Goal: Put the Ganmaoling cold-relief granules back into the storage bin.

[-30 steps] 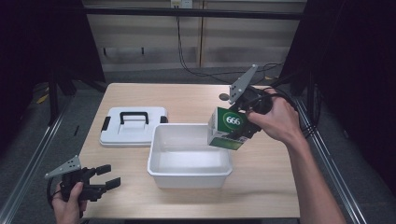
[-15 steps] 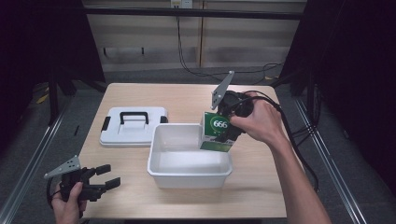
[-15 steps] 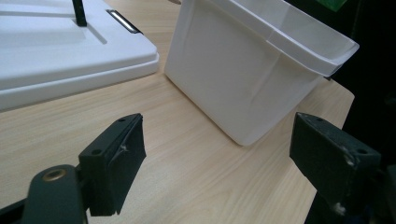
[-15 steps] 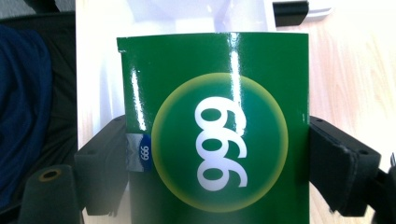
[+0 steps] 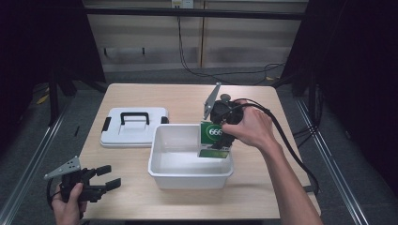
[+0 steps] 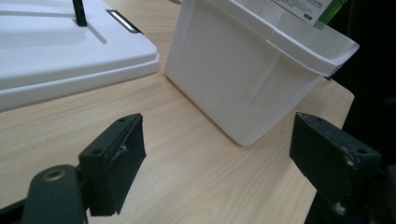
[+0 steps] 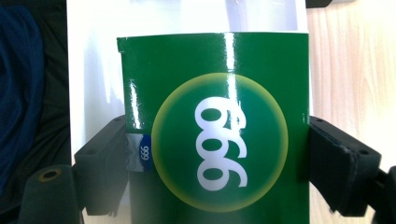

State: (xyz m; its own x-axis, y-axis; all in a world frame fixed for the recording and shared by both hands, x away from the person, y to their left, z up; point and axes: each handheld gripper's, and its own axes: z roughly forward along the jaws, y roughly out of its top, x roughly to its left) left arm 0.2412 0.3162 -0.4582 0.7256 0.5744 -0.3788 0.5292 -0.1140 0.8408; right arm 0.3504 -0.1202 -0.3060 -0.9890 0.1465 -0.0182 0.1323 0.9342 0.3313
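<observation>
Right gripper: clamped on the green box, one black jaw pressed to each side of it, as the right gripper view showed with the green box between the jaws.
Green box: held upright over the far right part of the white tub, its lower end below the rim; whether it touched the tub floor could not be told from the high view.
Left gripper: released, jaws spread wide with nothing between them, held at the near left edge of the table.
Left gripper view: the tub wall stood ahead of the spread jaws, apart from them.
White lid: lay flat on the table just left of the tub, black handle up.
Right hand: wrapped around the right gripper above the tub's right end.
</observation>
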